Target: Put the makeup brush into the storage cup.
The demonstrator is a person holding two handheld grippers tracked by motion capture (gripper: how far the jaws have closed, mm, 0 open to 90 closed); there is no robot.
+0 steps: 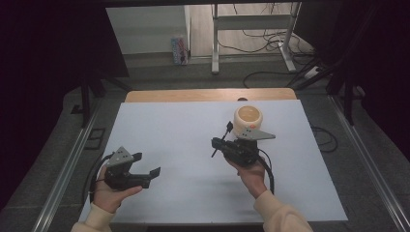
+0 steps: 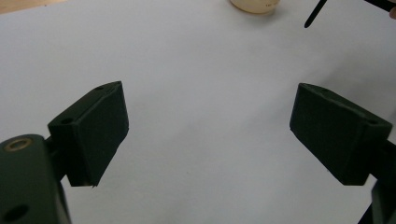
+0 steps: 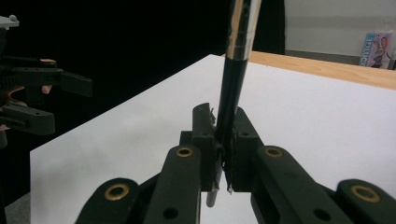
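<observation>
Your right gripper (image 1: 223,141) is clamped on a black pen (image 3: 232,100), jaws pressed tight around the barrel low down; the silver upper part of the pen rises well above them. In the high view the pen (image 1: 221,140) stands tilted, just left of and nearer you than the cream cup (image 1: 248,118).

Cup as landmark: it sits on the white table (image 1: 183,140) toward the far edge, upright, mouth up. Its inside looks tan and bare from above; I cannot tell whether anything lies at the bottom.

Likely step: pen into cup. The grip is low on the barrel, so a long part sticks out and can swing. Move slowly, bring the pen's lower tip over the mouth of the cup before lowering, and keep the barrel near upright so it clears the rim. Let go only when the tip is well inside.

Your left gripper (image 1: 145,170) is well left of the cup, jaws apart, nothing between them.
</observation>
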